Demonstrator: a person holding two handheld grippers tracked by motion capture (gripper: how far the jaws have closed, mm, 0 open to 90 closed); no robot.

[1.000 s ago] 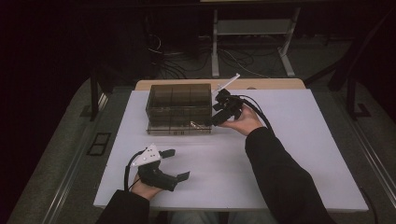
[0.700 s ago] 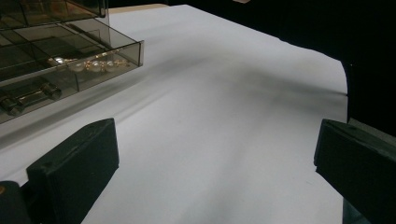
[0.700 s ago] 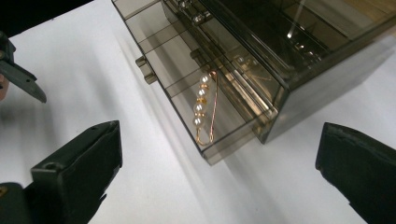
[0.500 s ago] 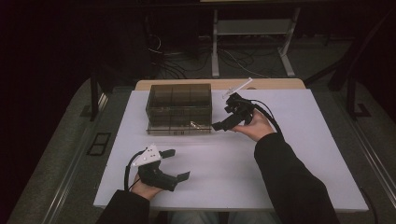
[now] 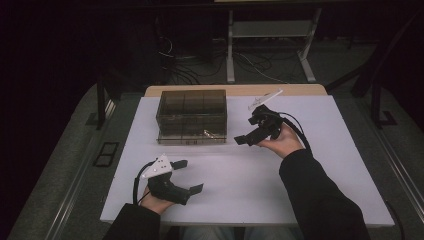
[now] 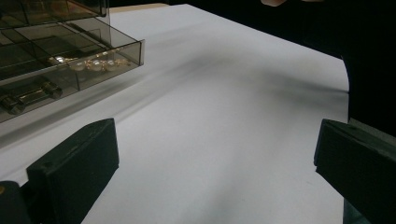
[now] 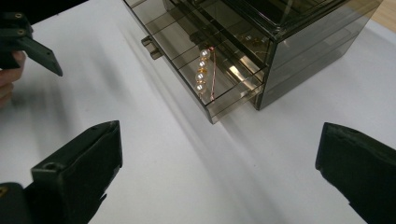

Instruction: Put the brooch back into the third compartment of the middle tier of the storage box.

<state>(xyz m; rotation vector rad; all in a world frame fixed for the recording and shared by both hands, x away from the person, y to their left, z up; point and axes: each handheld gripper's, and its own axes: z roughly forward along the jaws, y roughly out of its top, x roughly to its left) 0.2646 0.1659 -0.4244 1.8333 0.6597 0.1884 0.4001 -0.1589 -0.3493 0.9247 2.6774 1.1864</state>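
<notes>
A smoky see-through drawer box (image 5: 191, 116) stands at the back of the white table (image 5: 310, 165). Its bottom drawer (image 7: 205, 79) is pulled out a little, and a pearl hair clip (image 7: 202, 74) lies in it, the pearl clip (image 6: 93, 64) also seen from the left gripper view. My right gripper (image 5: 250, 131) hovers open just right of the box, jaws wide and empty, aimed at the drawer. My left gripper (image 5: 187, 176) rests open near the table's front left, nothing between its jaws.
A wooden board (image 5: 240, 90) runs along the table's far edge behind the box. Cables and a metal stand (image 5: 270, 45) lie on the dark floor beyond. Bare white surface spreads between the two grippers and to the right.
My right gripper has drawn back to the right, away from the box's side, and tilted down towards the drawer. The left gripper has stayed in place.
</notes>
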